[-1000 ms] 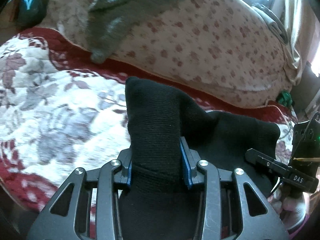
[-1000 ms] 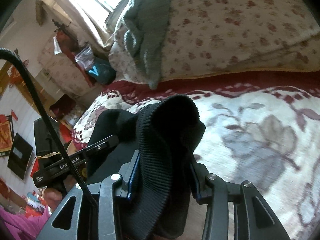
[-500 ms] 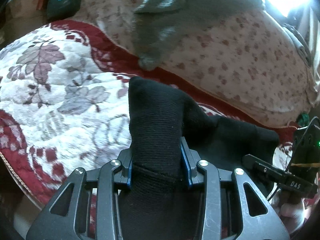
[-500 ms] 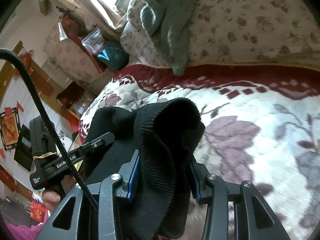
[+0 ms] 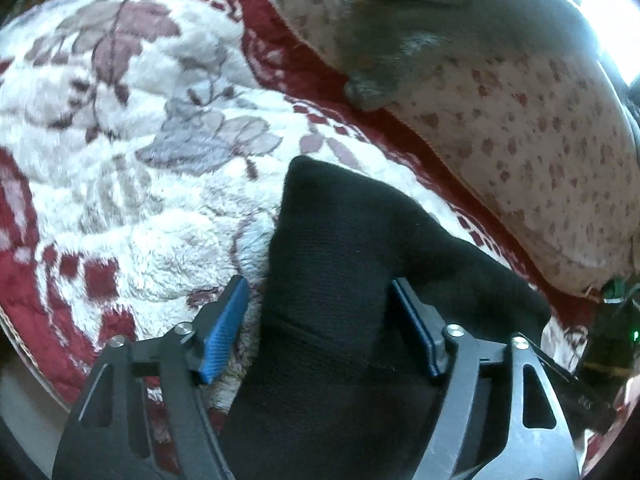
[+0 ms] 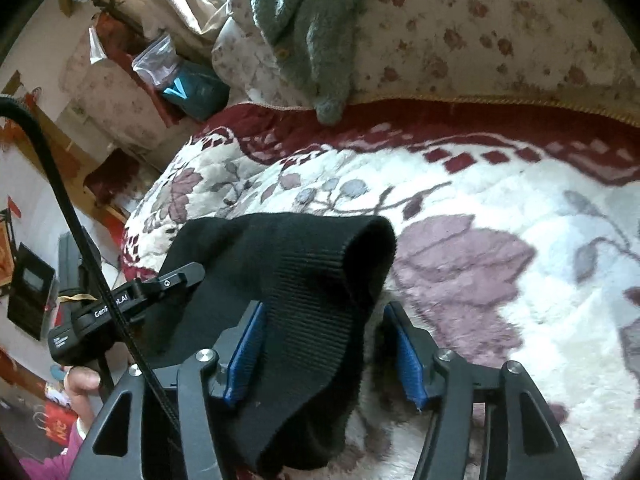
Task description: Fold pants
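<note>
Pants point(image 5: 332, 264) lie on the blanket point(image 5: 132, 184) (pillow point(image 5: 540, 140) behind), a sweater point(image 5: 420, 28) on the pillow

1. Your left gripper point(image 5: 320, 332) points down at the bed, its jaws opening wide.
2. The black pants point(image 5: 340, 280) stand bunched between the jaws. The left blue pad point(image 5: 224, 330) is clear of the cloth; the right pad point(image 5: 416, 328) lies at its edge.
3. Under them is a white and red flowered blanket point(image 5: 120, 140).
4. Behind lies a flowered quilt point(image 5: 540, 140), with a grey knit garment point(image 5: 440, 32) draped on it.
</note>
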Demonstrator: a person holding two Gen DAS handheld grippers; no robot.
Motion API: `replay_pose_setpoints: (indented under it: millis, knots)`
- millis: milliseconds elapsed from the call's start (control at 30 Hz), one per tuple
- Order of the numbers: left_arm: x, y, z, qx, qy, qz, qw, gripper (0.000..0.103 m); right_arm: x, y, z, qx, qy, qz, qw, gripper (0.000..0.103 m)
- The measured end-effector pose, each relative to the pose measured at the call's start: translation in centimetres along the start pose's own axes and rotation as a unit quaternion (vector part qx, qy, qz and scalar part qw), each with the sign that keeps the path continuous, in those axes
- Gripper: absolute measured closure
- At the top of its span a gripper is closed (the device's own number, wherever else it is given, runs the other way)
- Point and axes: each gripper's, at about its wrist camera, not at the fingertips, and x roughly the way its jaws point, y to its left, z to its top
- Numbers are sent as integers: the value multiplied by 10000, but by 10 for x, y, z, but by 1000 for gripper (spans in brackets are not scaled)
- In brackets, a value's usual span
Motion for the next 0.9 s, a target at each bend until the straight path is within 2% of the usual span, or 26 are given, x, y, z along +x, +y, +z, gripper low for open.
replay_pose_setpoints:
  millis: [133, 267, 367, 500, 767, 900]
  knots:
    - [-6, -4, -2, 31, -34, 153, 9999, 29, -14, 6, 0, -93, -77, -135, 9998, 45]
    - [-25, -13, -8, 116, -294, 492, 9983, 29, -35, 21, 1, -407, -274, -271, 9984, 45]
    - [-37, -20, -12, 199, -439, 592, 9971, 29, -48, 35, 3, -601, -345, -478, 9964, 45]
    - [-51, -32, -20, 408, -646, 730, 9944, 29, -59, 50, 2, -803, -467, -467, 9946, 45]
    - [-84, -58, -39, 879, -1129, 1048, 9842, 29, -67, 74, -5, -1109, -565, -587, 9905, 45]
    - [-98, -65, -48, 1054, -1360, 1207, 9777, 29, -68, 82, -10, -1162, -570, -518, 9902, 45]
